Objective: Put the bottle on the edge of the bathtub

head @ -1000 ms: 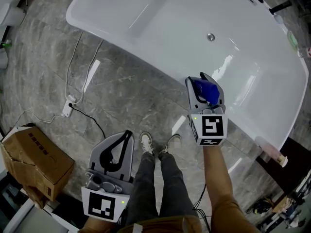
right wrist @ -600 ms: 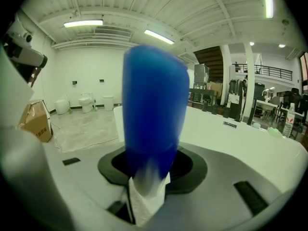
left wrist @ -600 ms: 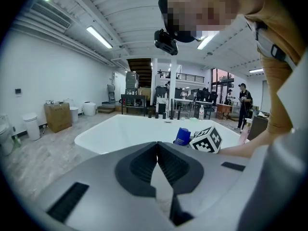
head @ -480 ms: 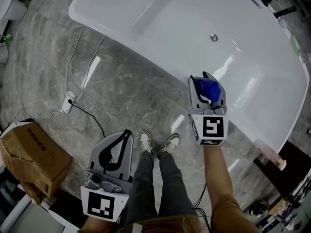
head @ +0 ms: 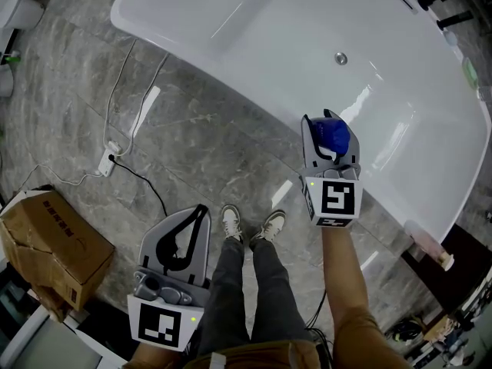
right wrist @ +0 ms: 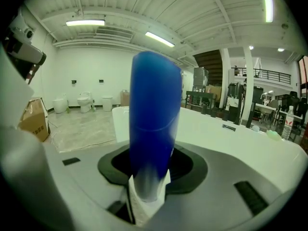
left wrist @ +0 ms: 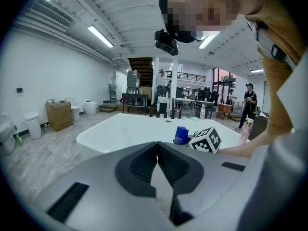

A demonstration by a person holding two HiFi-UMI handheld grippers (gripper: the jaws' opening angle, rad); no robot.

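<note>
Gleaming deep blue, tall smooth bottle (right wrist: 153, 119) upright in right gripper (head: 330, 131)

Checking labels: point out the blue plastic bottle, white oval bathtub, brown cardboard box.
blue plastic bottle (right wrist: 154, 105): right gripper view, mid body.
white oval bathtub (head: 204, 64): head view, near rim.
brown cardboard box (head: 54, 241): head view, top face.

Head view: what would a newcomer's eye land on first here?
The big white bathtub fills the top of the head view. By its near rim, the right gripper grips a bright blue bottle. The left gripper hangs shut and empty at lower left.
</note>
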